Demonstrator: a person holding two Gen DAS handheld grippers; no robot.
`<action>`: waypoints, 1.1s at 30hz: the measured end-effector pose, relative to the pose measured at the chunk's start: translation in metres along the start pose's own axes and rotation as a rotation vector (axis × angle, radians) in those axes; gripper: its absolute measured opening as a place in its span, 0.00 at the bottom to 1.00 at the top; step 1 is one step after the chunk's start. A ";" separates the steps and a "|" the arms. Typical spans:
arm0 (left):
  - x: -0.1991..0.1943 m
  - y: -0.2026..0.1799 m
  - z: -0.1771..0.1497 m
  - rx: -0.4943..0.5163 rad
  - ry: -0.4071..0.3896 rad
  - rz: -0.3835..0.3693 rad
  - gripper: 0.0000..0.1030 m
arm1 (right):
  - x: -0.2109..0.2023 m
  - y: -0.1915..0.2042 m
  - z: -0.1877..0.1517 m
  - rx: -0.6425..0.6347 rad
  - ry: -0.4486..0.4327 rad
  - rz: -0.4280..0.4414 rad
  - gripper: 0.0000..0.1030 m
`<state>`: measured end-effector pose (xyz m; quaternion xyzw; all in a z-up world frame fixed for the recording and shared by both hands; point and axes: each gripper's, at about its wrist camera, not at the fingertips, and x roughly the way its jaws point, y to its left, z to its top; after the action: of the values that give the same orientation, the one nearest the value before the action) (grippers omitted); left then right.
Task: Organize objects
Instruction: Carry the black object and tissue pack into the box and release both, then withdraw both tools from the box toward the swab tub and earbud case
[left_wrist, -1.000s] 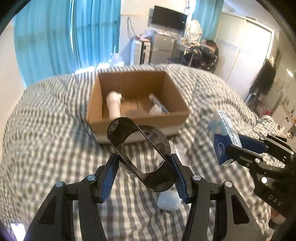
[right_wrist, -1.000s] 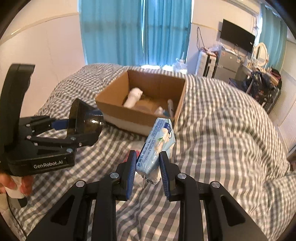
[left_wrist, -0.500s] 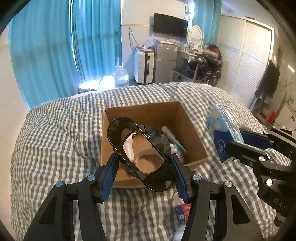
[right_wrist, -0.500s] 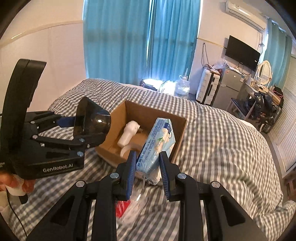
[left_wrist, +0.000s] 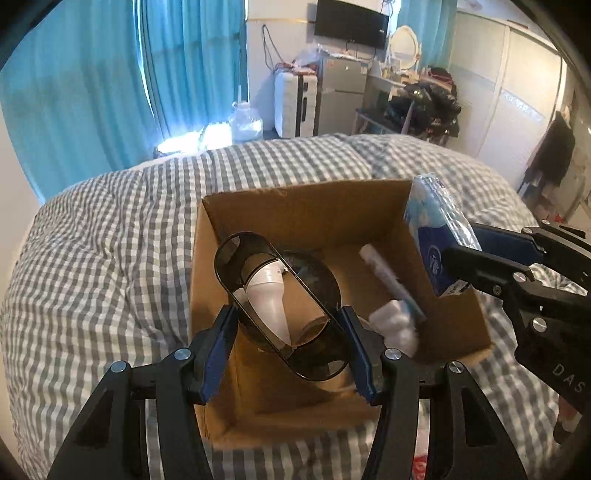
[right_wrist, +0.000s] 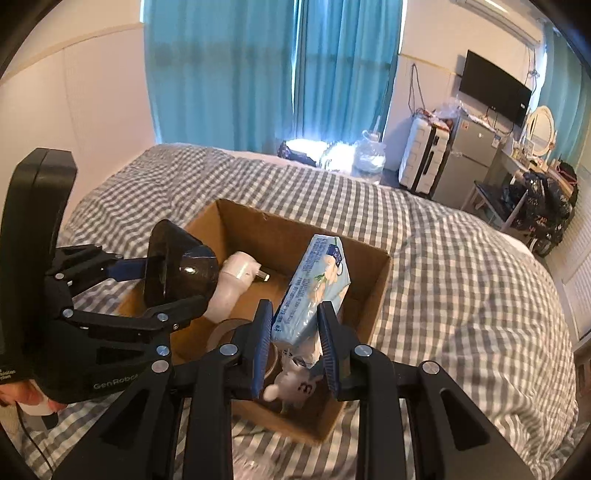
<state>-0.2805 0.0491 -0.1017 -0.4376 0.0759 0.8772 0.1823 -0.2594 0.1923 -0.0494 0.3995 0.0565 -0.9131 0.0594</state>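
- My left gripper (left_wrist: 288, 343) pinches a dark, see-through oval container (left_wrist: 277, 302) between its blue pads; I hold it in the air above the near left part of the cardboard box (left_wrist: 295, 206).
- My right gripper (right_wrist: 295, 345) is pressed on a light blue tissue pack (right_wrist: 314, 288), which stands almost upright between the pads, above the near right part of the box.
- In the left wrist view, the same pack (left_wrist: 437, 229) hangs over the right wall of the box, and the right gripper (left_wrist: 458, 269) comes in from the right side.
- In the right wrist view, the left gripper (right_wrist: 162, 284) with the dark container (right_wrist: 181, 269) is over the left wall of the box.
- Inside the box lies a white bottle (right_wrist: 232, 284) near the left wall, a roll of tape (right_wrist: 229, 328) at the near side, and a thin white tube (left_wrist: 384, 275) along the right wall.
- A small white crumpled thing (left_wrist: 395, 326) lies in the near right corner of the box; I cannot tell what it is.
- The box stands on a bed with a grey checked cover (left_wrist: 110, 240).
- Far behind the bed hang blue curtains (right_wrist: 258, 74).
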 end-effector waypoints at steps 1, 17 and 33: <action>0.005 0.001 0.001 0.000 0.003 0.003 0.56 | 0.009 -0.003 0.001 0.004 0.009 0.002 0.24; -0.001 -0.014 0.001 0.035 -0.043 0.028 0.80 | 0.006 -0.030 -0.009 0.090 -0.046 0.027 0.53; -0.156 -0.030 -0.020 -0.053 -0.183 0.212 0.95 | -0.177 -0.010 -0.042 0.047 -0.217 -0.061 0.83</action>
<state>-0.1677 0.0312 0.0110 -0.3501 0.0814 0.9294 0.0833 -0.1107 0.2195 0.0532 0.2977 0.0402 -0.9534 0.0281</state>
